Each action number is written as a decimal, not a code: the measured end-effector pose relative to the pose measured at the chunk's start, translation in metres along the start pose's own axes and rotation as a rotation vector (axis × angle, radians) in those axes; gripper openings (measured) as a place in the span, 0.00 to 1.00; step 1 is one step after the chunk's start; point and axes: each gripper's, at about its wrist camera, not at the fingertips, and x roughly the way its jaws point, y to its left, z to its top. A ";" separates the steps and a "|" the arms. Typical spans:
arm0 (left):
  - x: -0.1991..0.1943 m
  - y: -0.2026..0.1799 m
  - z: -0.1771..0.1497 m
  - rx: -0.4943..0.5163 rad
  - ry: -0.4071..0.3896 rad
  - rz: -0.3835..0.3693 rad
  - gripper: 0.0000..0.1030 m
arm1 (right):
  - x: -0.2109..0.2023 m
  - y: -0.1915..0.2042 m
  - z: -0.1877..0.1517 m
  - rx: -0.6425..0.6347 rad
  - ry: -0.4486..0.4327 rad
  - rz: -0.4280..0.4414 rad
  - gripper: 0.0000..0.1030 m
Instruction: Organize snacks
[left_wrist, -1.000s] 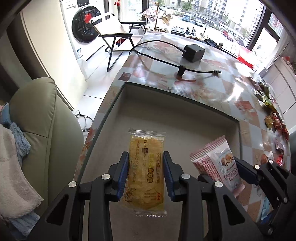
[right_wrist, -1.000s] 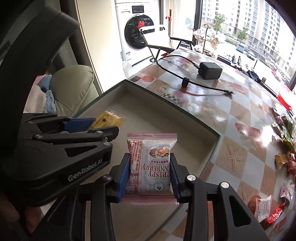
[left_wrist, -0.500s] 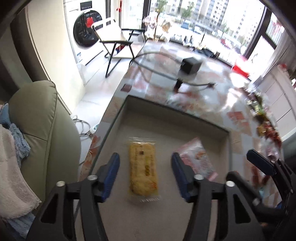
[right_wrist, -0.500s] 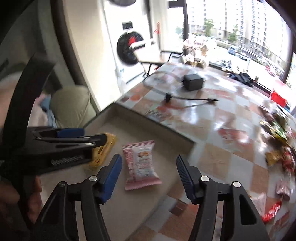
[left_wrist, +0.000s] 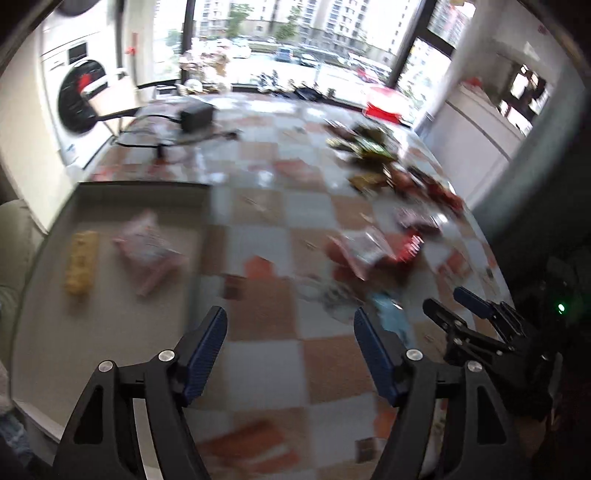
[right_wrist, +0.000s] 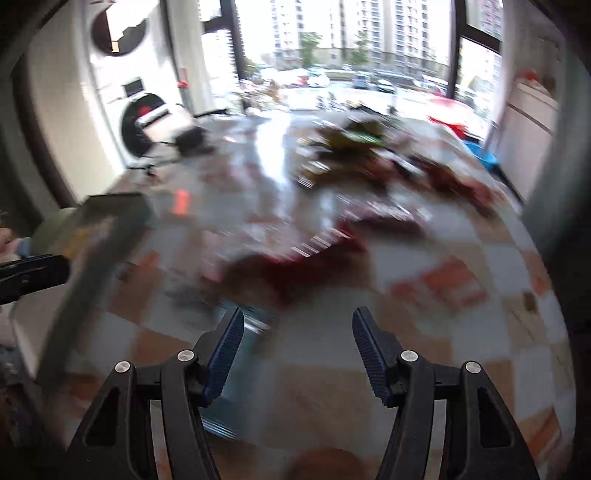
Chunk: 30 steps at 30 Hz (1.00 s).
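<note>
Left wrist view: your left gripper (left_wrist: 290, 334) is spread wide with nothing between the jaws, hanging over bare checkered table (left_wrist: 266, 354) just right of the tray (left_wrist: 140, 186). The tray sits at the table's left edge. Inside it: yellow snack pack (left_wrist: 81, 262) near the tray's left wall, pink snack pack (left_wrist: 147, 249) just beside it toward the tray's right wall, the two apart, both lying flat. Loose snack pile (left_wrist: 388, 206) is spread along the table's right side, too blurred to sort. Black power adapter (left_wrist: 195, 116) with its cable sits toward the far left corner. Your right gripper (left_wrist: 465, 314) shows at the table's right edge, jaws apart.

Right wrist view: heavy motion blur. Your right gripper (right_wrist: 297, 338) is wide open, empty, over the table's near part. The snack pile (right_wrist: 369, 173) is a smear across the middle and far right. Tray corner (right_wrist: 114, 212) at left; contents unreadable here. Left gripper's tip (right_wrist: 33, 275) pokes in from the left edge.
</note>
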 end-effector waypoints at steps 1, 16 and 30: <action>0.009 -0.017 -0.005 0.021 0.025 -0.017 0.73 | 0.002 -0.015 -0.007 0.029 0.012 -0.021 0.61; 0.087 -0.103 -0.031 0.150 0.123 0.128 0.74 | -0.001 -0.077 -0.034 0.152 -0.011 0.000 0.84; 0.095 -0.075 -0.019 0.144 0.017 0.134 0.79 | 0.039 -0.047 -0.004 0.020 0.098 -0.108 1.00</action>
